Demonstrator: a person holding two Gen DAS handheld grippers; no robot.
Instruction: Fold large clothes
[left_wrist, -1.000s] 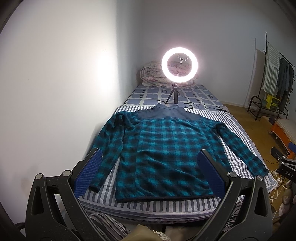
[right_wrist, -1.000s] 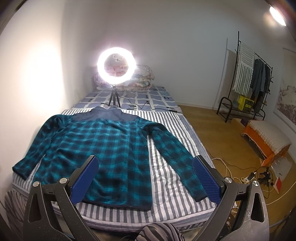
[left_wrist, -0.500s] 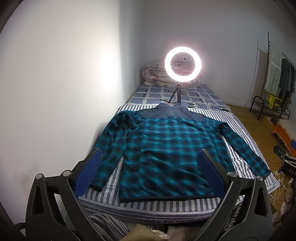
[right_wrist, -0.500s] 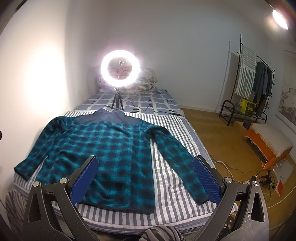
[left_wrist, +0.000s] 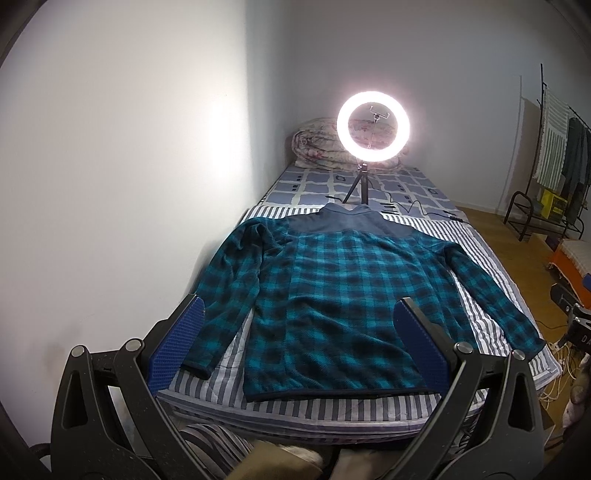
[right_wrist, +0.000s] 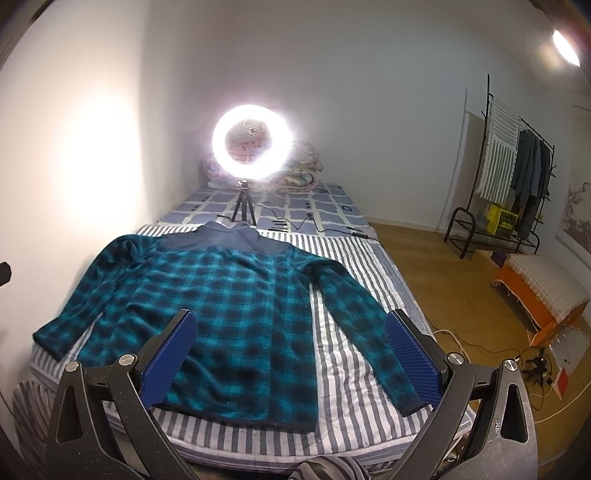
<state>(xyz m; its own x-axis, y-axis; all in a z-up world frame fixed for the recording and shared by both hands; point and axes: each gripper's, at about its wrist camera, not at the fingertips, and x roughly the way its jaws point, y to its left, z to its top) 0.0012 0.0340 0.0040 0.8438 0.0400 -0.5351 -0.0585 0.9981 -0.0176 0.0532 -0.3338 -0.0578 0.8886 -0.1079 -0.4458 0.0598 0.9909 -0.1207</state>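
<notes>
shirt (left_wrist: 343, 306): teal plaid, spread flat with sleeves out on the striped bed (left_wrist: 476, 254)
left gripper (left_wrist: 295, 350): jaws spread wide, empty, held above the shirt's hem
right gripper (right_wrist: 291, 354): jaws wide apart, empty, above the bed's near edge
ring light (right_wrist: 251, 153): lit, beyond the collar

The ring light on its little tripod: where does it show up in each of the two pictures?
Left wrist view: the ring light glows right of centre, in the upper half, beyond the plaid shirt.
Right wrist view: the ring light sits left of centre, upper half.
Shared landmark: the rolled quilt behind it.
</notes>
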